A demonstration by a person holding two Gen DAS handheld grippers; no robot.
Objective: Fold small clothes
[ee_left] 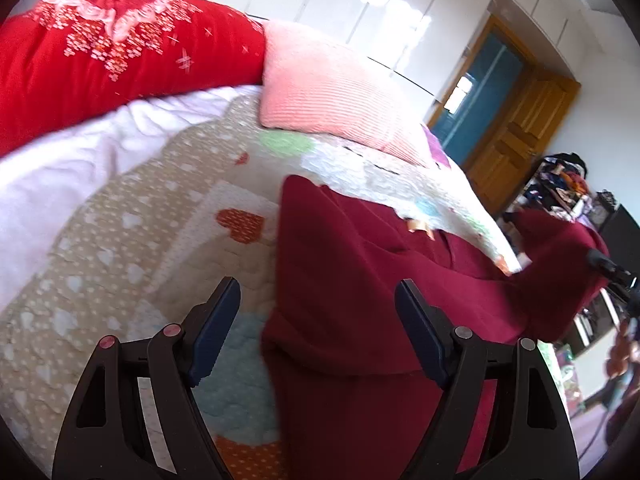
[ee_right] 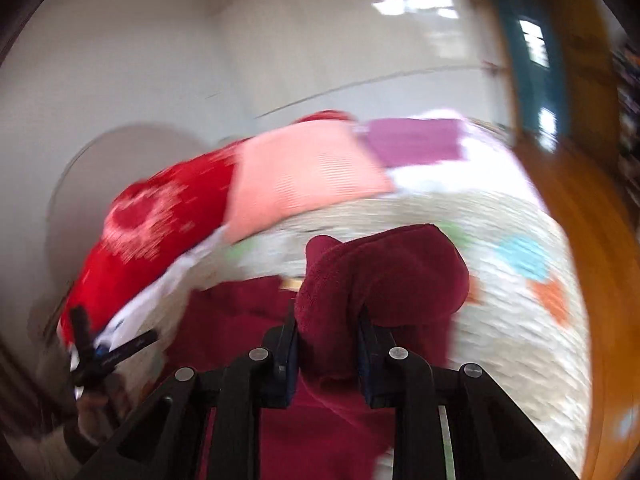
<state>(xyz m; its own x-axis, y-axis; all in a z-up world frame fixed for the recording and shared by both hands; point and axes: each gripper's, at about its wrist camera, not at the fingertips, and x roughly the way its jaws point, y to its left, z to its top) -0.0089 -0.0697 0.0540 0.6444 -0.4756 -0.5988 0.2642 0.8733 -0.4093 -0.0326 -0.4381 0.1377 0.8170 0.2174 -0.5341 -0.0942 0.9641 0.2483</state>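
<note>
- Here, a dark red garment (ee_left: 360,280) lies spread over the right part of a bed whose quilt (ee_left: 132,232) is beige with white hearts, orange hearts and pastel patches.
- The left hand-held gripper (ee_left: 318,312) hangs above the near edge of the bed with its jaws wide apart; the left finger stands over the bare quilt and the right finger over the garment, and nothing is between the pads.
- In the left wrist view the garment's far right corner is lifted off the bed, rising toward a dark object at the frame's right edge; what holds it there is too small to make out in that view.
- The right hand-held gripper (ee_right: 328,344) has its jaws drawn close on a bunched fold of the same dark red garment (ee_right: 384,272); the cloth bulges up out of the jaws in a rounded lump, and both blue pads (ee_right: 289,354) press against it.
- More of the garment runs below and to the left of the right hand-held gripper, down toward the quilt (ee_right: 516,320).
- The right wrist view is heavily smeared, so fine detail of the bed is lost.
- At the head of the bed a bright red duvet (ee_left: 120,56) with pale pink flower print is heaped beside a pink ribbed pillow (ee_left: 332,84), the two touching.
- A white sheet (ee_left: 64,168) shows between the duvet and the quilt.
- Beyond the bed stand white wardrobe doors (ee_left: 360,0) and a wooden door (ee_left: 516,136) with a blue panel.
</note>
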